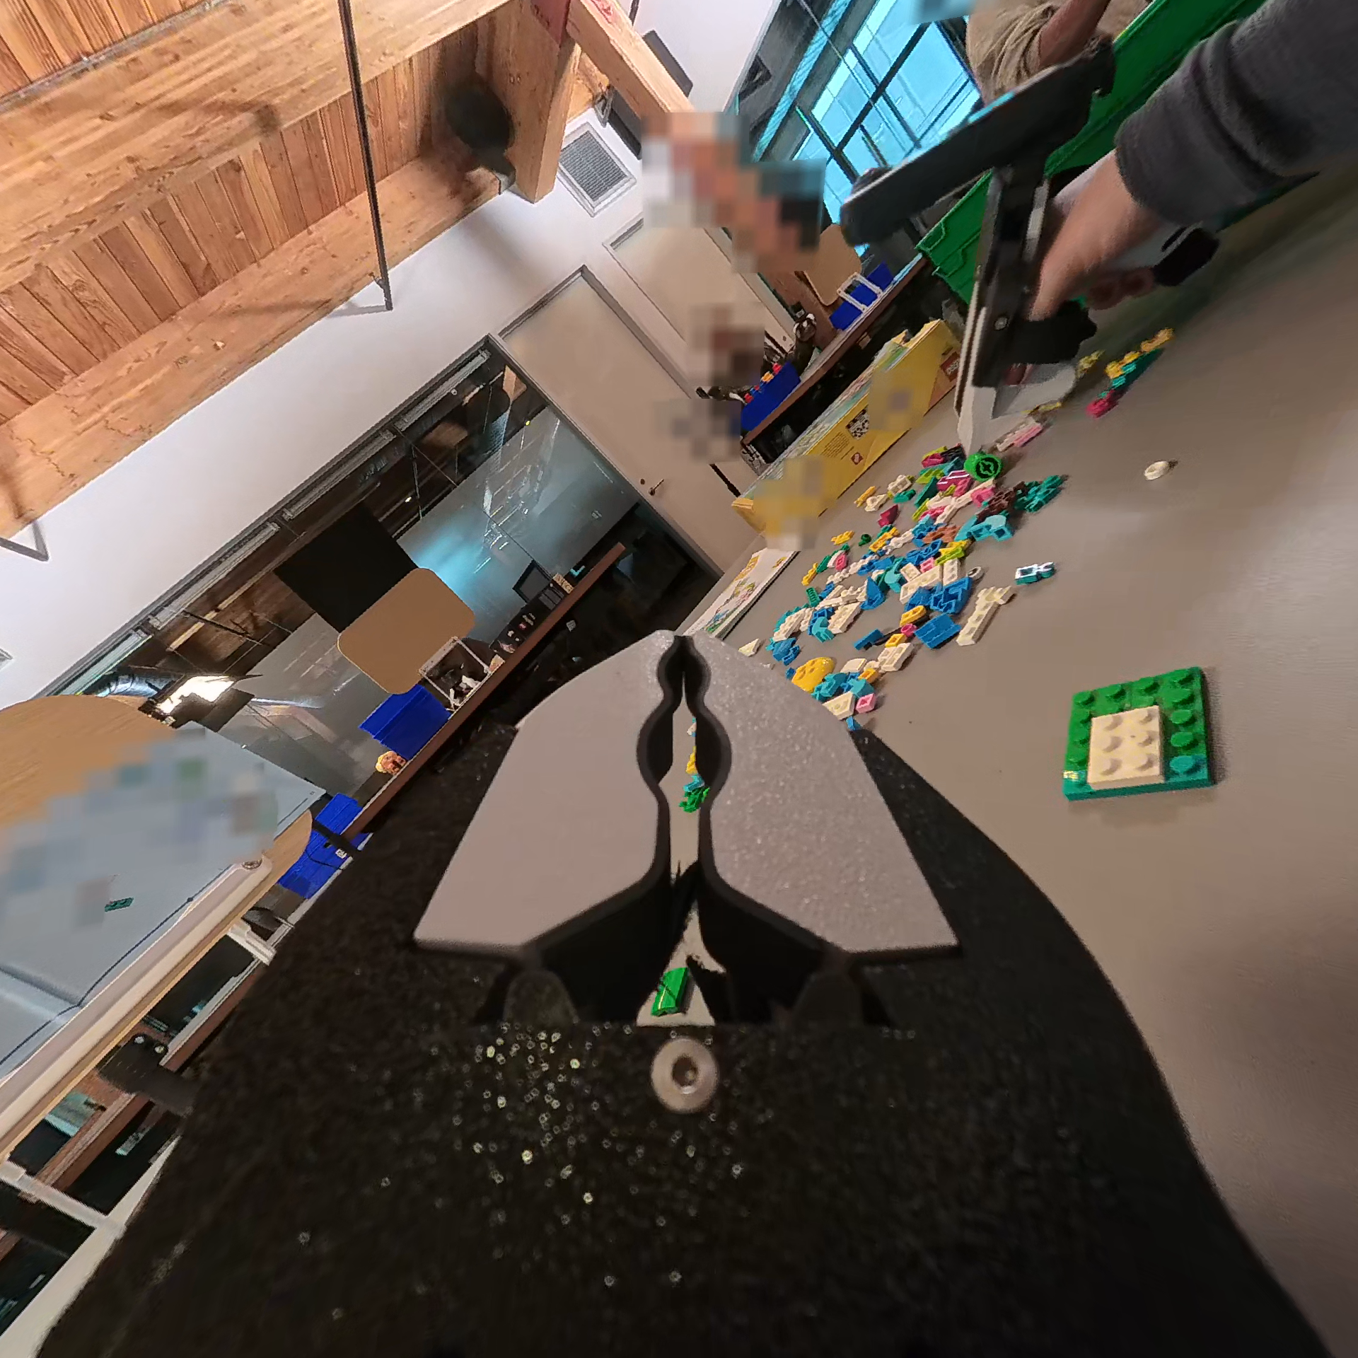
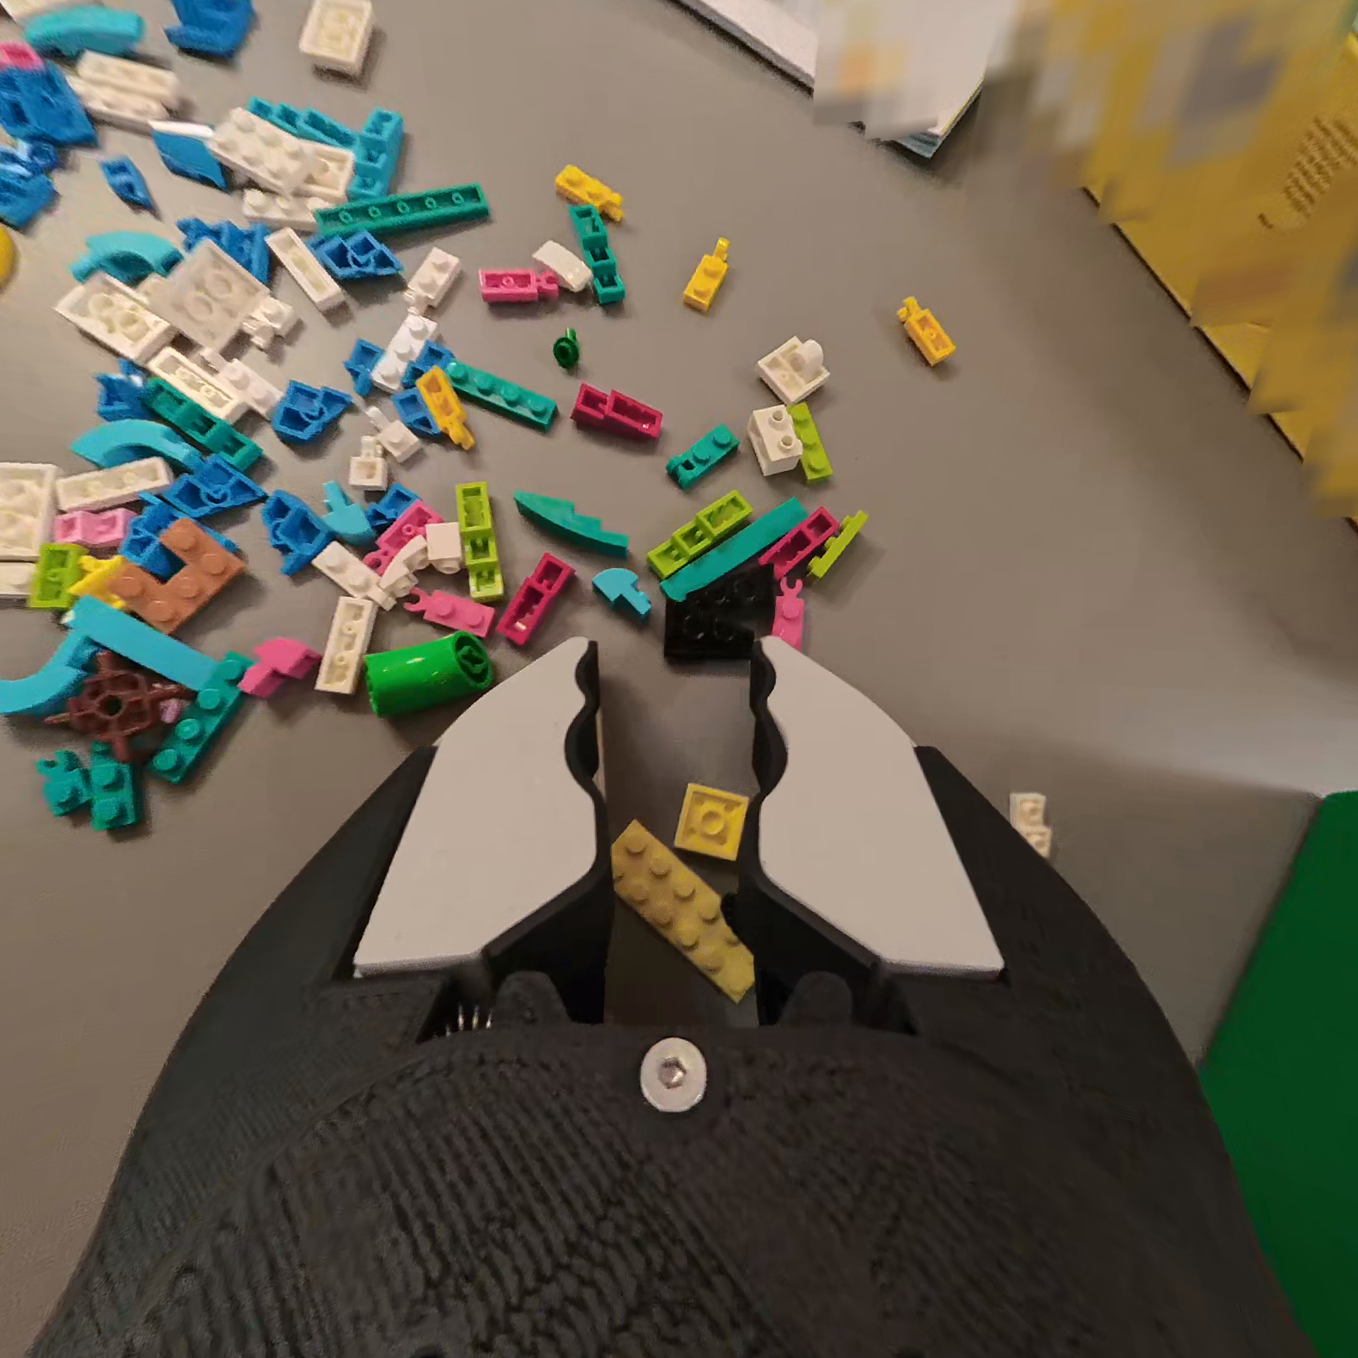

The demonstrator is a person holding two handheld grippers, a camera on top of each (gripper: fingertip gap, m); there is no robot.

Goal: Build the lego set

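Note:
A green plate with a white brick on it (image 1: pixel 1135 735) lies flat on the grey table to the right of my left gripper (image 1: pixel 683 648). That gripper is shut, tilted, and above the table, with nothing seen between its tips. A pile of loose coloured bricks (image 1: pixel 904 573) lies beyond it. My right gripper (image 2: pixel 676 654) is open above the near edge of the pile. A long yellow plate (image 2: pixel 683 907) and a small yellow square plate (image 2: pixel 711 819) lie on the table between its fingers. The right gripper also shows far off in the left wrist view (image 1: pixel 999 426), held by a hand.
A black plate (image 2: pixel 716 613) and a green cylinder (image 2: pixel 426 672) lie just ahead of the right fingers. A yellow box (image 2: pixel 1212 184) and a booklet (image 2: pixel 771 37) sit at the far side. A green surface (image 2: pixel 1293 1029) is at the right. A small white round piece (image 1: pixel 1157 469) lies apart. Across from one pair of fingers to the other is roughly 40 cm. The green cylinder (image 2: pixel 426 672) lies some 4 cm from my right tips, 30 cm from my left tips.

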